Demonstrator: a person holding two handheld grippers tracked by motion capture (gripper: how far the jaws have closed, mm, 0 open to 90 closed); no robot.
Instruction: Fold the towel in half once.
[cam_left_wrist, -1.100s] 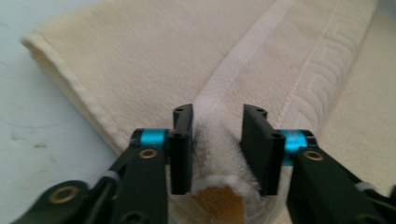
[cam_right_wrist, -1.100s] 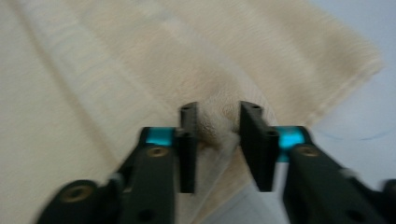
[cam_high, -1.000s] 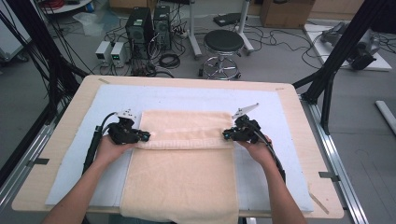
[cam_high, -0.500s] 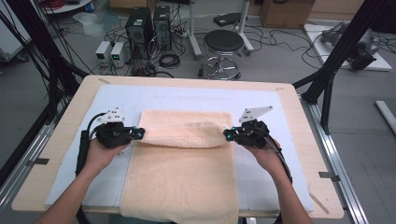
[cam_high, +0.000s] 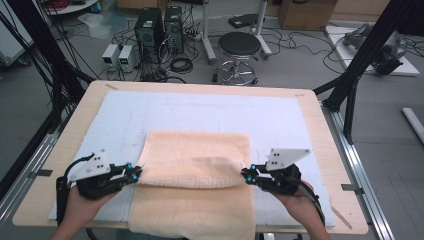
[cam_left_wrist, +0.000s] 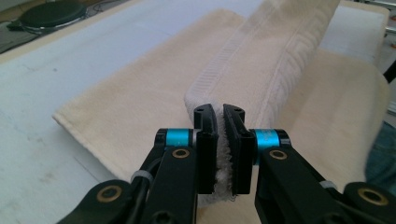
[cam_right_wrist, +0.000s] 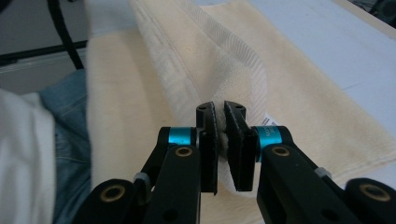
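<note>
Item: cream terry-cloth towel (cam_high: 195, 180), mid-fold; we have left gripper (cam_high: 134, 173) and right gripper (cam_high: 247, 174) clamped on its corners, hem pinched between each pair of jaws; next, we judge: lay it flat, release

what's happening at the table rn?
A person is folding a beige towel on the white mat, one claw in each hand. The left claw and right claw are each shut on an end of the towel's edge, lifted above the layer beneath. The near end of the towel hangs over the table's front edge.
</note>
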